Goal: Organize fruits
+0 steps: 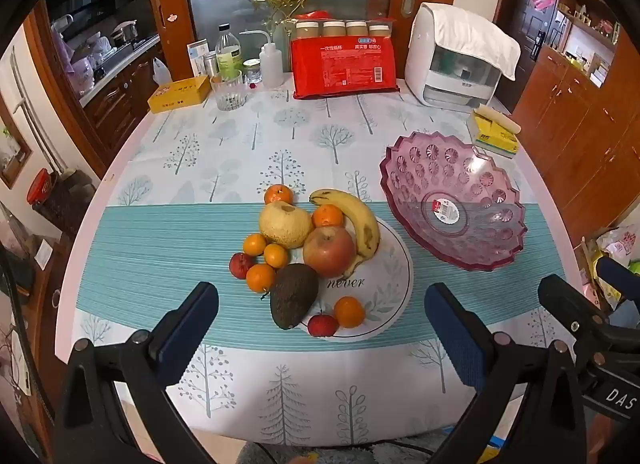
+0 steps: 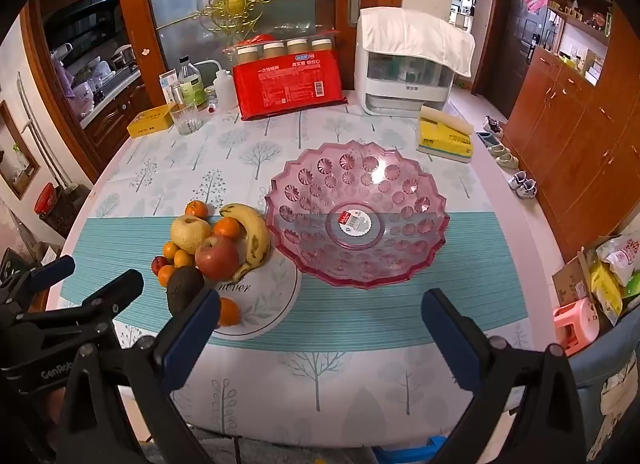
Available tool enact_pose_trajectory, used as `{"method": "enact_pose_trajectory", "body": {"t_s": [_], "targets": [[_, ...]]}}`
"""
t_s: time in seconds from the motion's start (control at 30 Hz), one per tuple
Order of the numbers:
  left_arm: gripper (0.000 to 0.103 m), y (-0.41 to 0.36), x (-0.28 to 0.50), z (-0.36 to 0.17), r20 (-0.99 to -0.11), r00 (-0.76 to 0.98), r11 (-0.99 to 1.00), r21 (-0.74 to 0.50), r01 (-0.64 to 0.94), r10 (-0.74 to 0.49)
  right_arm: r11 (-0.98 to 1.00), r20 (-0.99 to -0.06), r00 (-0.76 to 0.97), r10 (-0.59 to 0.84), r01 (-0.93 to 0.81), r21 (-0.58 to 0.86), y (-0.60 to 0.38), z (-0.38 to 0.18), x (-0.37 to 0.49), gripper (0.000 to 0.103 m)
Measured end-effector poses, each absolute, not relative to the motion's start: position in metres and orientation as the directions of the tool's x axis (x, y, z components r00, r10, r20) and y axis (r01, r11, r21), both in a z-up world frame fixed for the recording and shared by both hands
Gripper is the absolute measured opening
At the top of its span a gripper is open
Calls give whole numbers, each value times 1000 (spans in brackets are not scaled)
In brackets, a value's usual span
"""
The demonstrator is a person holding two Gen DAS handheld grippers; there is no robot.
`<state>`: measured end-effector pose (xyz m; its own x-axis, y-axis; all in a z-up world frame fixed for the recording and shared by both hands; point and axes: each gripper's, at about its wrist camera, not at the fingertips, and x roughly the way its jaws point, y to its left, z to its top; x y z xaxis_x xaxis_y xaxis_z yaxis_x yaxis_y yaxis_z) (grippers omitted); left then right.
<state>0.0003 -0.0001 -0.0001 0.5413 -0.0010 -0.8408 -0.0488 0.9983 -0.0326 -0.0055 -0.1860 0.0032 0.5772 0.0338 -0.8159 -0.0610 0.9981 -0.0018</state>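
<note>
A heap of fruit lies on the tablecloth: an apple (image 1: pixel 329 250), a banana (image 1: pixel 356 220), a pale pear (image 1: pixel 285 224), an avocado (image 1: pixel 292 296), several small oranges (image 1: pixel 349 312) and two small red fruits (image 1: pixel 322 325). To its right stands an empty pink plastic bowl (image 1: pixel 456 200), which fills the middle of the right wrist view (image 2: pixel 356 212). My left gripper (image 1: pixel 320 328) hangs open above the near fruit, touching nothing. My right gripper (image 2: pixel 320 328) is open too, in front of the bowl, with the avocado (image 2: pixel 183 293) by its left finger.
Along the table's far edge stand a red package (image 1: pixel 344 64), a white appliance (image 1: pixel 456 60), a yellow tissue pack (image 1: pixel 494 130), a glass (image 1: pixel 229 93), bottles (image 1: pixel 229 52) and a yellow box (image 1: pixel 179 94). Wooden cabinets (image 2: pixel 568 136) line the right side.
</note>
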Motion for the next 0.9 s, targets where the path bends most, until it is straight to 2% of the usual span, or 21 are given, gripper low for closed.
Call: {"method": "enact_pose_trajectory", "body": {"t_s": [0.9], "targets": [[102,-1,7,4,-837,547,996,-66,-56,-25,997,-811,582,55,-73,16,-188,5,4,101]]}}
